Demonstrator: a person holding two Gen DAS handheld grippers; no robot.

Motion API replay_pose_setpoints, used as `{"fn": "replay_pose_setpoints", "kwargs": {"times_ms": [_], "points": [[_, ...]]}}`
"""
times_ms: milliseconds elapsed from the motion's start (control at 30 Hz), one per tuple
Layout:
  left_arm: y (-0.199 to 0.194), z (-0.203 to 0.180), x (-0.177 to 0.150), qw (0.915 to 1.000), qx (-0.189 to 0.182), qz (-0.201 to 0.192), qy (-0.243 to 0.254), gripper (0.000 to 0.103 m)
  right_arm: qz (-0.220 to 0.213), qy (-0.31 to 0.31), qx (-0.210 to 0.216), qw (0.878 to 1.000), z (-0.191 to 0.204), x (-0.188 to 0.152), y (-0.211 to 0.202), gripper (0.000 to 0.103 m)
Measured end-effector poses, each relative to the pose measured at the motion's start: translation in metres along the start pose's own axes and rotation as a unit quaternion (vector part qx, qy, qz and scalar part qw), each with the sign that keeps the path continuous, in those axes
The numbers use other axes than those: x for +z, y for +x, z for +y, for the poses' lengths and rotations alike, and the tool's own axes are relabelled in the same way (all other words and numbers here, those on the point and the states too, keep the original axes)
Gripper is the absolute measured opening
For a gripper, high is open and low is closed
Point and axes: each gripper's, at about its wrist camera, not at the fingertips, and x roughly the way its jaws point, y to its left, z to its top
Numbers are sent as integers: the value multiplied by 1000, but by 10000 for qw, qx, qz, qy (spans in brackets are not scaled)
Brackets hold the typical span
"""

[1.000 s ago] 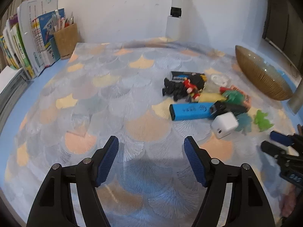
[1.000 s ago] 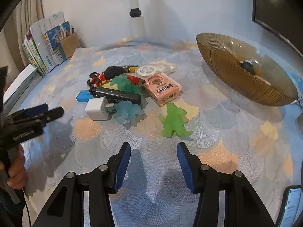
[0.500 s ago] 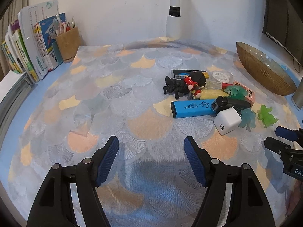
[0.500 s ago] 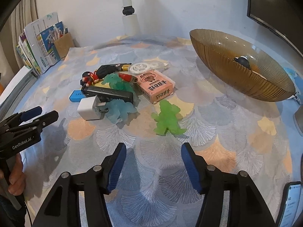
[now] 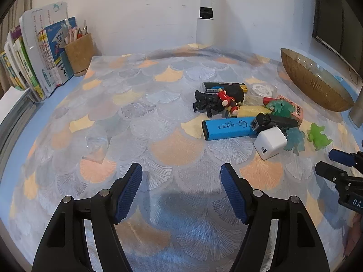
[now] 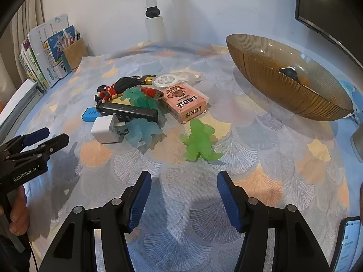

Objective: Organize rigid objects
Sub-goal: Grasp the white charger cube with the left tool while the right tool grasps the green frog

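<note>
Two hand-held tools hover above a worktop [image 6: 295,170] covered in a fan-patterned cloth, both with fingers spread wide and gripping nothing. The right tool [image 6: 182,195] points toward a green dinosaur figure [image 6: 199,141] lying alone on the cloth just ahead of its tips; the left tool [image 5: 181,191] faces bare cloth, well short of the clutter.

Beyond the dinosaur lies a loose heap of small things: a white charger cube [image 6: 106,130] touching a pale blue dinosaur figure [image 6: 141,132], a black lighter [image 6: 127,112] across a blue lighter [image 5: 226,129], and a pink card box [image 6: 187,105] just behind the green figure. Farther back sit a red-and-black toy figure [image 6: 106,93], a teal dinosaur figure [image 6: 138,97], a battery [image 6: 138,80] and a clear correction-tape dispenser [image 6: 169,80].

To the right, apart from the heap, an amber glass bowl [image 6: 272,86] holds one small dark object [image 6: 288,71]. At the far left corner, books [image 5: 27,68] and a cork pen holder [image 5: 79,53] stand against the wall.
</note>
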Motion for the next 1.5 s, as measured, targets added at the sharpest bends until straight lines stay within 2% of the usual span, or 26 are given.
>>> {"fn": "replay_pose_setpoints", "kwargs": {"times_ms": [267, 467, 600, 800, 900, 933, 1000, 1033, 1067, 1133, 1267, 1433, 1500], "points": [[-2, -8, 1, 9998, 82, -10, 194, 70, -142, 75, -110, 9998, -3, 0, -5, 59], [-11, -39, 14, 9960, -797, 51, 395, 70, -32, 423, 87, 9991, -16, 4, -5, 59], [-4, -67, 21, 9939, -789, 69, 762, 70, 91, 719, 254, 9970, -30, 12, -3, 59], [19, -74, 27, 9937, -859, 312, 642, 69, 110, 539, 159, 9984, -26, 22, 4, 59], [21, -76, 28, 9929, -963, 331, 609, 59, 124, 474, 56, 9988, -25, 24, 12, 59], [21, -77, 28, 9928, -973, 322, 615, 50, 103, 441, 32, 9990, -25, 25, 13, 59], [22, -79, 27, 9920, -1041, 336, 631, 41, 46, 338, 27, 9994, -22, 27, 15, 58], [22, -79, 26, 9907, -1145, 342, 649, 33, 15, 280, 35, 9996, -20, 28, 16, 52], [21, -79, 27, 9903, -1165, 339, 682, 33, 13, 224, 34, 9997, -18, 28, 17, 41], [16, -78, 22, 9889, -1203, 314, 811, 33, 7, 107, 85, 9999, -15, 27, 17, 31], [6, -68, 11, 9846, -1386, 324, 1019, 33, -18, 0, 426, 9991, -9, 19, 6, 31], [-3, -45, 0, 9801, -1518, 353, 1227, 34, -21, -181, 523, 9985, -1, 5, -8, 31], [-2, -36, 0, 9808, -1482, 386, 1204, 38, 90, -155, 600, 9980, -2, 2, -8, 31]]}}
